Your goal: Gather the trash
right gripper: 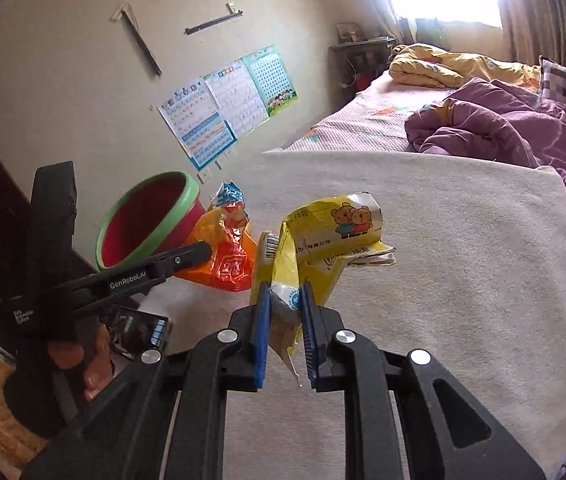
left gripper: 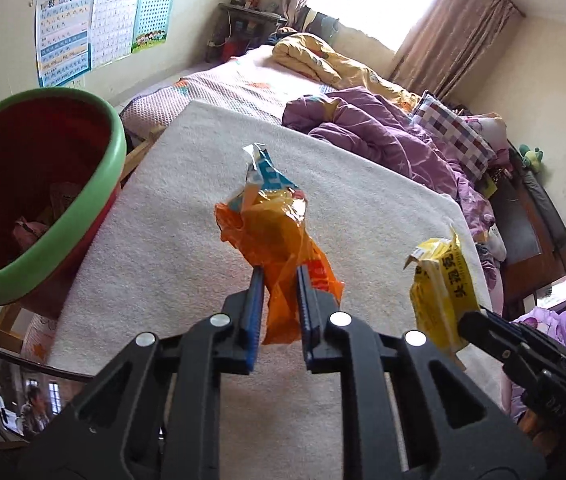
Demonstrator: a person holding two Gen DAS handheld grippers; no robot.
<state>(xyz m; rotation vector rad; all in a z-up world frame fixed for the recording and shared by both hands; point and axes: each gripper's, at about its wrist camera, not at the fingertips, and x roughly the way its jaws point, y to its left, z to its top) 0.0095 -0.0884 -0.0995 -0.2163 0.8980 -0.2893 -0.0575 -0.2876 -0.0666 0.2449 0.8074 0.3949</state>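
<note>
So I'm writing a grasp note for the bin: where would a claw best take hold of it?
Grip the green rim on the side nearest the white mat, coming from above. The bin tilts its open mouth this way, so the rim is the only thin, exposed edge.

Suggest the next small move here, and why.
Probably carry the left gripper, shut on the orange wrapper, over to the red bin beside the white mat; the right gripper grips the yellow wrapper and could follow.
</note>
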